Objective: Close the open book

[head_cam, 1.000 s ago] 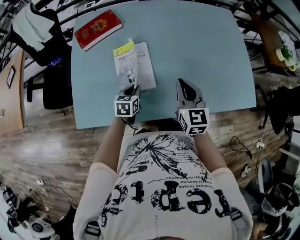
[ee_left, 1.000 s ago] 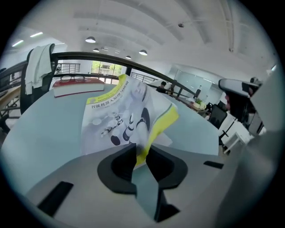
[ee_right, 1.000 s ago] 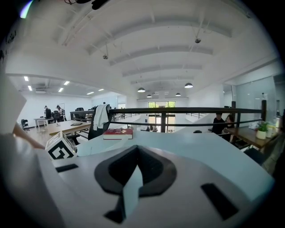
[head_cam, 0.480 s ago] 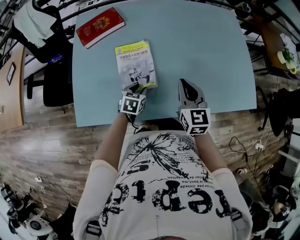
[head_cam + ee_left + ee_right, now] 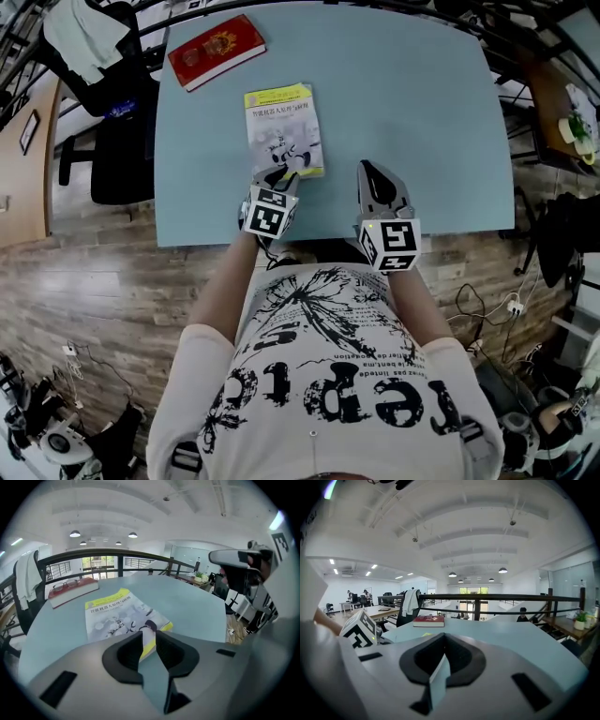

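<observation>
Now the yellow-covered paperback point(image 5: 284, 131) lies shut, cover up, where 1 second ago its pages lay open, so the closing looks done. It sits toward the blue table's point(image 5: 431, 112) near edge. The left gripper point(image 5: 279, 178) hangs just off its near corner, jaws narrowing on nothing. The right gripper point(image 5: 375, 174) rests pinched together, empty, near that same edge.

book point(image 5: 284, 131) cover, upper centre: Chinese title on yellow band, starts "智能机器人", rest unclear. shirt point(image 5: 323, 384) print, bottom: not legible.
</observation>
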The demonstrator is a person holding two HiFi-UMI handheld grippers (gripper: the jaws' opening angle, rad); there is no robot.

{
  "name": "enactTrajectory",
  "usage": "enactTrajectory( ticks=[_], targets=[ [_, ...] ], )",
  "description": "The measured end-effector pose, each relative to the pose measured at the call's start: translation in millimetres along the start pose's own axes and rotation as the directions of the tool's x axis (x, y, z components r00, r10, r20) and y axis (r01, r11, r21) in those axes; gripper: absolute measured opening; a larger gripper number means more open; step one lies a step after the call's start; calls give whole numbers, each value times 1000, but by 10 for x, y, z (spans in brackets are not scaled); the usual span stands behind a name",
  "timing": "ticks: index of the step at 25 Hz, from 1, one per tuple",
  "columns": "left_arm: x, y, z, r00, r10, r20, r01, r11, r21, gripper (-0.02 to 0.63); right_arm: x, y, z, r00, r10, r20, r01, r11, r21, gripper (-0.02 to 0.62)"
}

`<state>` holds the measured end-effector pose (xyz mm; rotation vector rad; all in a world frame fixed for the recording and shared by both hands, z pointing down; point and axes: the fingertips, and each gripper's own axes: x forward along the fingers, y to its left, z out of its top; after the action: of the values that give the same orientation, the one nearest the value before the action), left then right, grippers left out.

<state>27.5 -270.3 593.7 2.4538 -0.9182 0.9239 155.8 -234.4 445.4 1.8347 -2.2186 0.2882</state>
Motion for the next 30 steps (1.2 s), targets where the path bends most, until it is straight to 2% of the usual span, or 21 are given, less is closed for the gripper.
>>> enactTrajectory(
  ticks=[4, 8, 10, 13, 16, 18, 23, 30],
  targets=[
    [-324, 102, 334, 989, 65, 134, -69, 997, 24, 57, 35, 146, 45, 1000, 28, 13, -28, 1000, -8, 11],
    [-779, 220, 723, 951, 122, 285, -130, 992, 6, 35, 38, 288, 96, 998, 54, 26, -53, 998, -23, 11],
    [-1044, 271, 895, 923, 143, 358, -161, 987, 21, 32, 42, 348, 148, 998, 54, 38, -53, 998, -33, 11],
    [-1509, 319, 1138, 863, 171, 475, -220, 974, 51, 32, 28, 420, 245, 996, 50, 67, -47, 998, -46, 11],
    [-1918, 333, 1274, 808, 174, 563, -248, 967, 58, 31, -24, 501, 346, 992, 60, 108, -55, 997, -50, 11],
    [-2118, 348, 1298, 784, 171, 597, -248, 968, 49, 28, -66, 568, 412, 989, 72, 133, -65, 996, -58, 11],
    [-2459, 383, 1278, 741, 155, 653, -224, 974, 23, 28, -158, 772, 568, 978, 109, 180, -91, 990, -103, 11],
    [-2705, 320, 1218, 726, 139, 674, -214, 976, 28, 28, -250, 982, 641, 971, 130, 200, -101, 984, -147, 9]
  ],
)
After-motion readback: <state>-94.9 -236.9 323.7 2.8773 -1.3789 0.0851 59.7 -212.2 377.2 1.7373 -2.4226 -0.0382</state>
